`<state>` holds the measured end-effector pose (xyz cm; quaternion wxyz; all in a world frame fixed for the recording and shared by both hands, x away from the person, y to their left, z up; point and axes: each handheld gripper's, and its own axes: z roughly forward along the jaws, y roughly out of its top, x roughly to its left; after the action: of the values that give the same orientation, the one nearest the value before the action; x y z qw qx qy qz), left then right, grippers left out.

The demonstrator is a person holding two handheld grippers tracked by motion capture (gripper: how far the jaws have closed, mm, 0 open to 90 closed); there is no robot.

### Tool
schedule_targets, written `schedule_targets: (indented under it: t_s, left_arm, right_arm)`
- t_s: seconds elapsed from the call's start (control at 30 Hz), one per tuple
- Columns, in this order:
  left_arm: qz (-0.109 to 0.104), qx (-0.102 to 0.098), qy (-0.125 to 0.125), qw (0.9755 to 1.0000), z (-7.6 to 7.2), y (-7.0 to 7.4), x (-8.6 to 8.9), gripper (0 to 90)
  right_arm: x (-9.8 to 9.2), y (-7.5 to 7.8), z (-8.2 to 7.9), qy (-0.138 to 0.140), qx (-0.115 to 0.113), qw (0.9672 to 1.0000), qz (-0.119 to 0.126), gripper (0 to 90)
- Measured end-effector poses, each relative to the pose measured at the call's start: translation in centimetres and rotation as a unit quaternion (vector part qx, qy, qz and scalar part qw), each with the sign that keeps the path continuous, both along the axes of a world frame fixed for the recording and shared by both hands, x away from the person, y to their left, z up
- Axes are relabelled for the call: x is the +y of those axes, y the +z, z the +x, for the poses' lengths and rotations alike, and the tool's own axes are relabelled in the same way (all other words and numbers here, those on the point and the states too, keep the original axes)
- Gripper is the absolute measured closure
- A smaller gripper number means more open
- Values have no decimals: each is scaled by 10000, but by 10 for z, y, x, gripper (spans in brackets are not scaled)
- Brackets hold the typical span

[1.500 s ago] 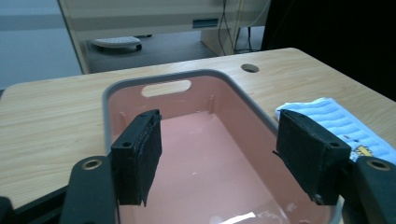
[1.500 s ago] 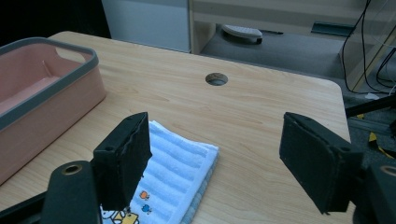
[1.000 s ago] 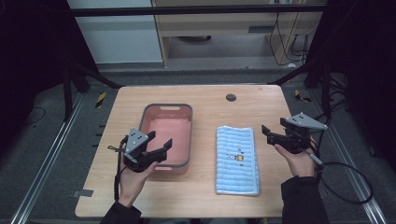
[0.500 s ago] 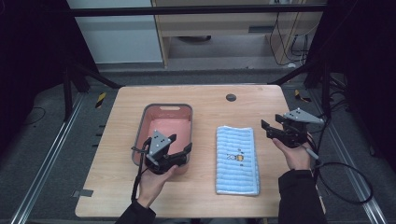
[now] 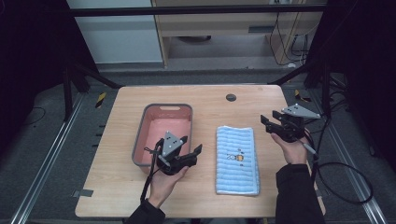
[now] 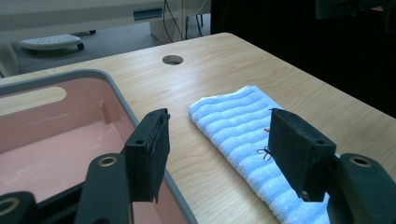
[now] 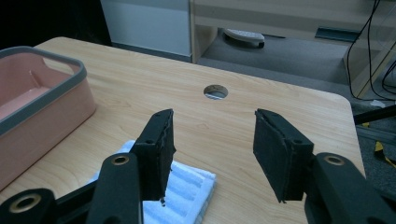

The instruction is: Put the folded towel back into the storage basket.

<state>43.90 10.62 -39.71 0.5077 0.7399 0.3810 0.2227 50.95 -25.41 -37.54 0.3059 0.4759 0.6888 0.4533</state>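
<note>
ribbed blue towel (image 5: 237, 159), smooth pink basin (image 5: 164, 132)

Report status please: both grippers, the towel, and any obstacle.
Left gripper and right gripper open, jaws just closing, nothing between them. Folded blue towel flat on table, untouched. Pink bin beside towel, apart; nothing in the way.

Dim room, grey carpet floor (image 5: 42, 154), light wooden table (image 5: 210, 95), beige cabinet (image 5: 219, 23) behind, dark frame posts (image 5: 70, 84) at sides.
</note>
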Motion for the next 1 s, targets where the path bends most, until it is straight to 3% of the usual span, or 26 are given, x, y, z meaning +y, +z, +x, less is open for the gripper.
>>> schedule_targets:
  t_s: [0.53, 1.0]
  left_arm:
    - [157, -21, -207, 9997, -6, -16, -33, 386]
    - [334, 179, -363, 9986, -13, -39, -48, 393]
  right_arm:
    - [7, -13, 18, 23, 117, 9999, -63, 373]
    - [8, -35, 27, 39, 380, 9992, -92, 425]
